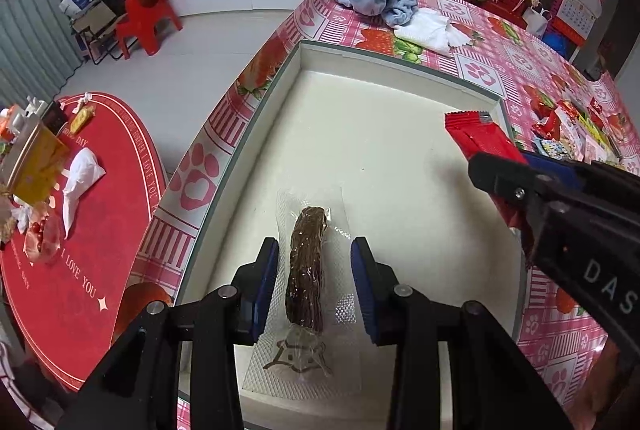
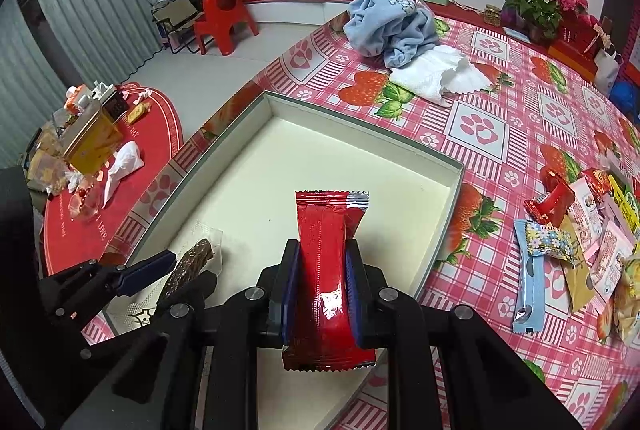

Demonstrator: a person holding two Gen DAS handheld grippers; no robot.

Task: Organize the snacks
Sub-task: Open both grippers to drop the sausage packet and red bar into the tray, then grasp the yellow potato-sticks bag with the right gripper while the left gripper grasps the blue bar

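Red snack pack (image 2: 326, 262) clenched in right gripper (image 2: 322, 258) over white box (image 2: 360, 133) mid frame, left gripper (image 1: 314, 250) released, pads straddling clear-wrapped brown snack (image 1: 306, 270) lying inside box, lower centre

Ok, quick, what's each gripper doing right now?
Left gripper: open, pads either side of the clear-wrapped brown snack lying in the white box, not pressing it.
Right gripper: shut on the red snack packet.

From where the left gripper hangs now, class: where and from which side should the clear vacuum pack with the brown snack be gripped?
Grip the clear vacuum pack across the brown stick's middle, coming from above. It lies flat in the white box, its long axis running between the fingers of the left gripper, which already straddle it, so closing pinches its narrow width.
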